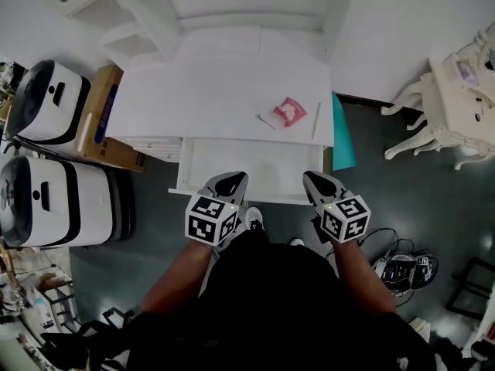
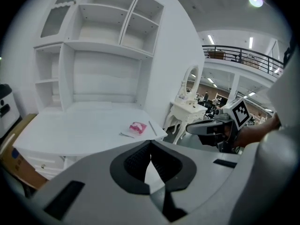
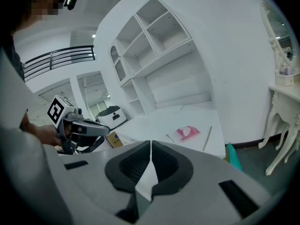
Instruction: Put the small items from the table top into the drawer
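A pink packet (image 1: pixel 290 111) lies on the white desk top (image 1: pixel 209 91), right of middle. Just left of it is a small metal pin (image 1: pixel 265 121), and to its right a thin white stick (image 1: pixel 316 119). Below the desk's front edge the white drawer (image 1: pixel 251 168) stands pulled out, and I see nothing inside it. My left gripper (image 1: pixel 234 178) and right gripper (image 1: pixel 311 178) hover side by side over the drawer's front, both shut on nothing. The left gripper view shows the packet (image 2: pixel 137 128) and stick (image 2: pixel 153 128) beyond its jaws. The right gripper view shows the packet (image 3: pixel 188 132), pin (image 3: pixel 170 138) and stick (image 3: pixel 206 138).
Two white round appliances (image 1: pixel 46 99) (image 1: pixel 46 199) and a cardboard box (image 1: pixel 104 122) stand left of the desk. A white ornate dressing table (image 1: pixel 456 107) is at the right, a teal panel (image 1: pixel 343 141) leans by the desk, and cables (image 1: pixel 402 267) lie on the floor. White shelves (image 2: pixel 98 27) rise behind the desk.
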Action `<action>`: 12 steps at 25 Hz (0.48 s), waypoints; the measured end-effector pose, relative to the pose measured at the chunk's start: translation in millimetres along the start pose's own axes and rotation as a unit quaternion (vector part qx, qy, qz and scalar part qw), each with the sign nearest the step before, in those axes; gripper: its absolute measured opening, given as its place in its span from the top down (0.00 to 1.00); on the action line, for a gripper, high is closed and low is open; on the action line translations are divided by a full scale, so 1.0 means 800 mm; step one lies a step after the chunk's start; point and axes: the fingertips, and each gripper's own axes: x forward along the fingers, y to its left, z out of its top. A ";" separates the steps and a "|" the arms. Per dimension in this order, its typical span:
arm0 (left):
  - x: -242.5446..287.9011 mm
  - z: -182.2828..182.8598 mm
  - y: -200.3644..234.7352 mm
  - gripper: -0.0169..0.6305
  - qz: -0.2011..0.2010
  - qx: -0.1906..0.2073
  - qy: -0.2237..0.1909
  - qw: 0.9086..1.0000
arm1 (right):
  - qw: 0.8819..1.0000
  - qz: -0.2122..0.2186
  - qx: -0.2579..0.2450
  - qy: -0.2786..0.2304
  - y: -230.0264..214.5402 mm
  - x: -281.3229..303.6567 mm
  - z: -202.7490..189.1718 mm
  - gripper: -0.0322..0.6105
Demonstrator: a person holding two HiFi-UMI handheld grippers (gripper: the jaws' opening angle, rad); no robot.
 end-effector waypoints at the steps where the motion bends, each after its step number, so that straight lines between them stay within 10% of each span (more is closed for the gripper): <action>1: 0.001 0.002 0.009 0.96 -0.003 0.000 0.000 1.000 | 1.000 -0.003 -0.002 0.002 0.003 0.009 0.005 0.90; 12: 0.033 -0.016 0.079 0.96 -0.047 0.002 0.041 0.998 | 0.996 -0.055 -0.026 0.060 -0.005 0.106 0.003 0.90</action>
